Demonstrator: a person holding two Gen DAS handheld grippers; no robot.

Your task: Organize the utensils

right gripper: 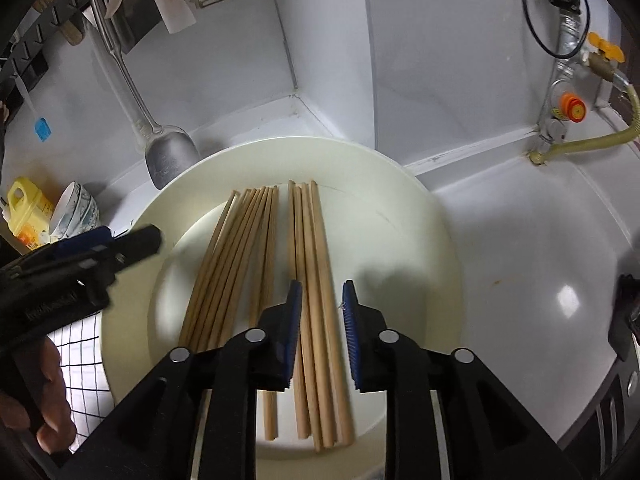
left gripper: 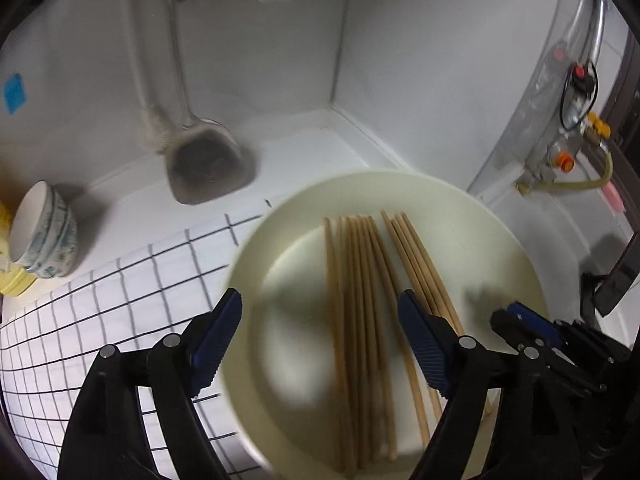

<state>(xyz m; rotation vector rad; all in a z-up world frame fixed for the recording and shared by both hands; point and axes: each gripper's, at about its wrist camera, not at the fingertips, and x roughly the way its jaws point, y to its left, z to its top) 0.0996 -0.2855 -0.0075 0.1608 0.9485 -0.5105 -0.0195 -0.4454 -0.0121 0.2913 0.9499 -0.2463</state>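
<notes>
A cream plate [right gripper: 400, 208] [left gripper: 472, 216] holds several wooden chopsticks in two groups: a larger left bundle [right gripper: 232, 264] [left gripper: 356, 300] and a smaller right group [right gripper: 312, 280] [left gripper: 416, 256]. My right gripper [right gripper: 322, 316] is open, its jaws astride the smaller group, low over the plate. My left gripper [left gripper: 320, 320] is open wide over the plate's left part, above the larger bundle; it also shows in the right wrist view [right gripper: 120, 244]. The right gripper shows in the left wrist view [left gripper: 520, 320].
A metal spatula [right gripper: 168, 160] [left gripper: 208, 168] hangs against the back wall. Stacked bowls [left gripper: 44, 232] [right gripper: 76, 212] and a yellow bottle [right gripper: 24, 204] stand at left. A checked cloth [left gripper: 120, 320] covers the counter left of the plate. Gas valve and hose [right gripper: 576, 120] sit at right.
</notes>
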